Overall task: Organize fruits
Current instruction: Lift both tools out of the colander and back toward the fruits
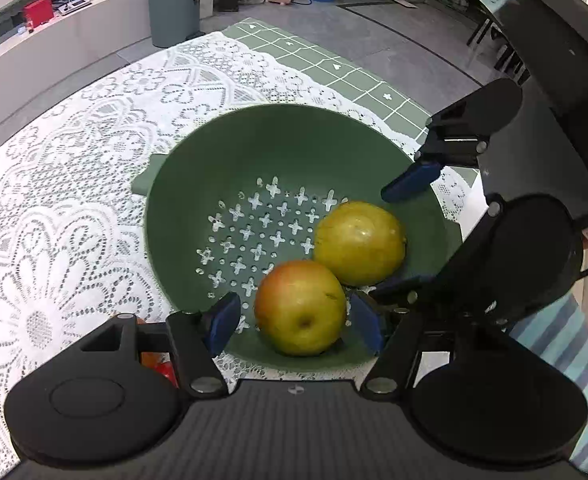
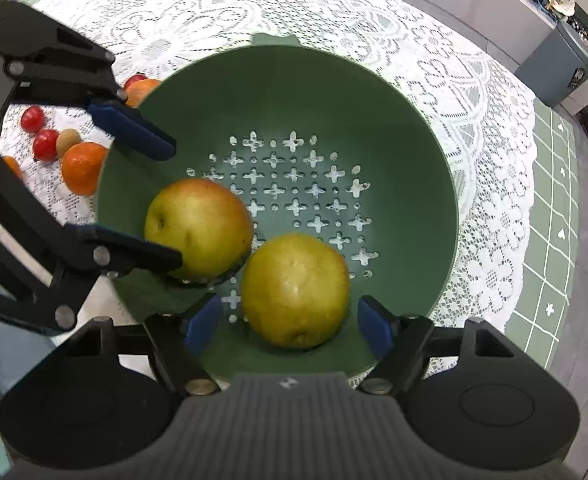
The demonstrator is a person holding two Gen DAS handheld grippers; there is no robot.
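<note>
Green colander (image 1: 198, 168), 2 apples (image 1: 299, 306), both hand-held grippers (image 1: 294, 322) spread, oranges (image 2: 82, 167) partly hidden.

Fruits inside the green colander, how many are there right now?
2. The red-blushed fruit lies between the left gripper fingers; the yellow-green fruit lies beside it, between the right gripper fingers, in the colander.

Before you, a green colander (image 1: 198, 184) with cross-shaped holes, two yellow-green apples (image 1: 299, 306) blushed red, white lace cloth (image 1: 74, 168), blue gripper pads (image 1: 224, 322), orange and red fruit (image 2: 82, 168) left.
</note>
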